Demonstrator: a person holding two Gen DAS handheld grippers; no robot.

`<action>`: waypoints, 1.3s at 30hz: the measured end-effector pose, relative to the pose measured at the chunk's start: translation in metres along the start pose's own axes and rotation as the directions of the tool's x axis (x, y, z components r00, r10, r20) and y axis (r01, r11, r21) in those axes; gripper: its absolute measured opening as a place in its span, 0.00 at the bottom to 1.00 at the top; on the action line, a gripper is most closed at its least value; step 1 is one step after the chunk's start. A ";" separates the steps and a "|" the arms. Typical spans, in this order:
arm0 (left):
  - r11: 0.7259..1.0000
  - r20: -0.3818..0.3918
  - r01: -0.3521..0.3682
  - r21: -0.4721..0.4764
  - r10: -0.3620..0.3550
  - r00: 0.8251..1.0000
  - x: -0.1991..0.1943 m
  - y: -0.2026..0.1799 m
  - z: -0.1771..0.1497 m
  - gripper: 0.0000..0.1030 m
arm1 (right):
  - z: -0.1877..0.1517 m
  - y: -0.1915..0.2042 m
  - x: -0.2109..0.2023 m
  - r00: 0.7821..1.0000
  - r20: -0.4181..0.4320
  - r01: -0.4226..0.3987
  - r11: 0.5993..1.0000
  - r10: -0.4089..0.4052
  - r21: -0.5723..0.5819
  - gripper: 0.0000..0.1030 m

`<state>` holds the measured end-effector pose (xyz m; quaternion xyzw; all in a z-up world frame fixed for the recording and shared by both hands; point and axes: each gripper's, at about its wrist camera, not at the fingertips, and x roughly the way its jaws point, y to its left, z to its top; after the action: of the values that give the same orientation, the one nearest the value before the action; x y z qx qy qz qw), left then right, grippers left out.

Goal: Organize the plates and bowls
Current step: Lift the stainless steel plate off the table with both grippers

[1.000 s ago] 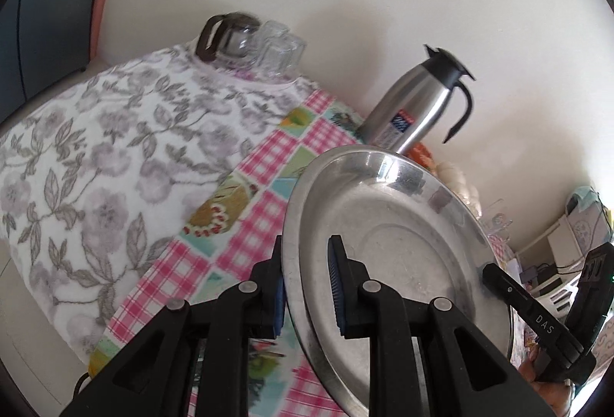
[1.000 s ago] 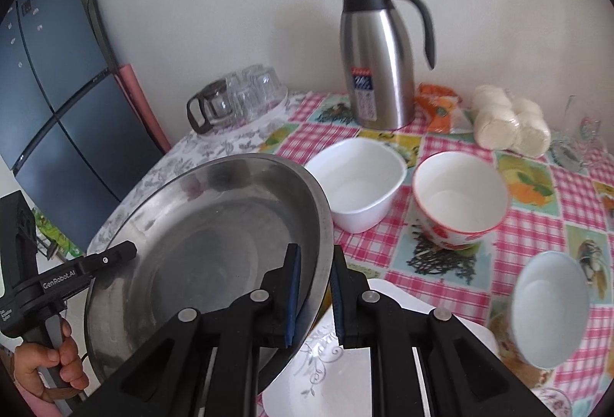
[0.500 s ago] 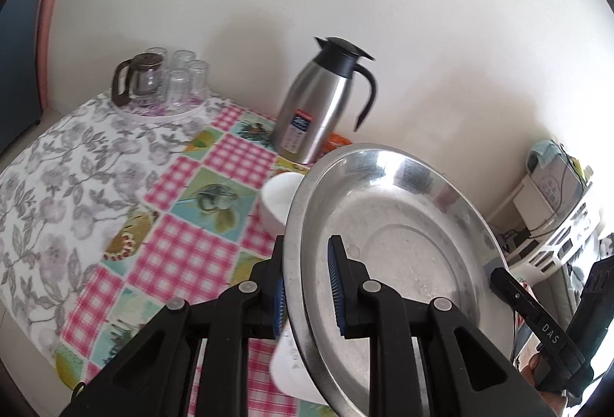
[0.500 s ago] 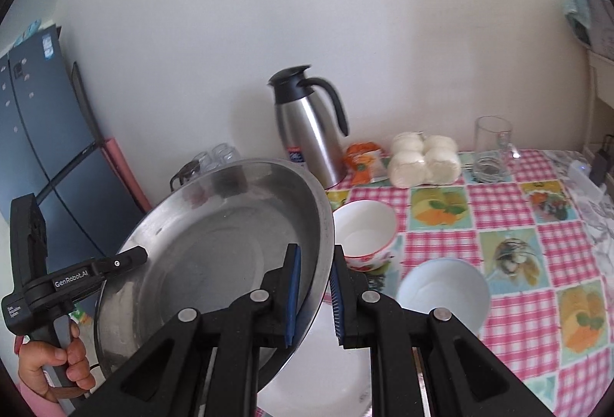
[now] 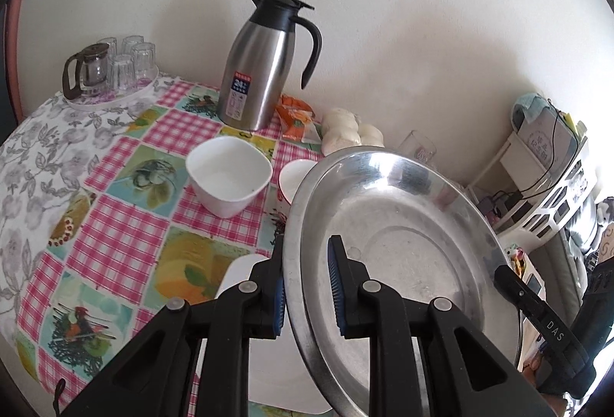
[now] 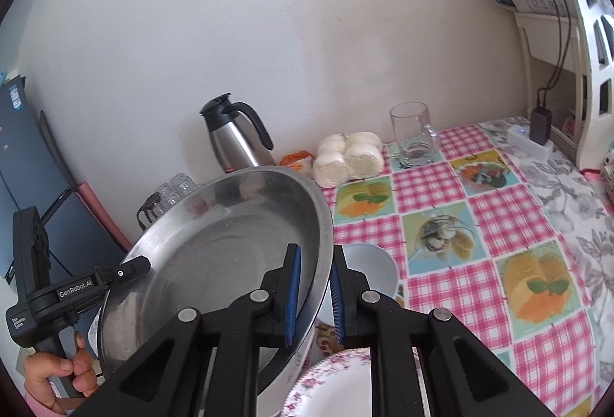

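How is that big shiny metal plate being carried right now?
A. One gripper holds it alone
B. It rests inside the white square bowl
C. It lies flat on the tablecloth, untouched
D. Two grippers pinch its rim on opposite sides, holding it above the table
D: the left gripper and the right gripper each clamp the rim of the metal plate on opposite sides, with it lifted over the table.
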<state>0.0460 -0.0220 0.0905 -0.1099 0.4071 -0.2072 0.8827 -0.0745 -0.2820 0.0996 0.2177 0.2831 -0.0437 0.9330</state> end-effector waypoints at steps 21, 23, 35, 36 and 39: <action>0.988 -0.096 -0.006 -0.157 -0.009 0.995 0.028 0.059 -0.019 0.20 | -0.029 0.014 0.044 0.984 -0.172 0.036 0.997 -0.047 -0.065 0.16; 0.986 -0.103 -0.023 -0.163 0.006 0.995 0.029 0.065 -0.019 0.20 | -0.031 0.019 0.048 0.982 -0.183 0.030 0.997 -0.044 -0.074 0.16; 0.965 -0.203 -0.134 -0.226 0.088 0.975 0.046 0.101 -0.027 0.20 | -0.058 0.037 0.088 0.950 -0.307 0.016 0.991 -0.058 -0.136 0.17; 0.963 -0.208 -0.139 -0.230 0.091 0.974 0.047 0.103 -0.028 0.20 | -0.060 0.038 0.091 0.947 -0.315 0.017 0.990 -0.062 -0.142 0.17; 0.961 -0.227 -0.151 -0.233 0.097 0.969 0.051 0.106 -0.029 0.20 | -0.065 0.040 0.097 0.939 -0.336 0.021 0.988 -0.073 -0.154 0.17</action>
<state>0.0829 0.0485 -0.0011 -0.1710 0.5282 -0.1092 0.8245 -0.0185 -0.2141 0.0135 0.1453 0.4477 -0.0067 0.8823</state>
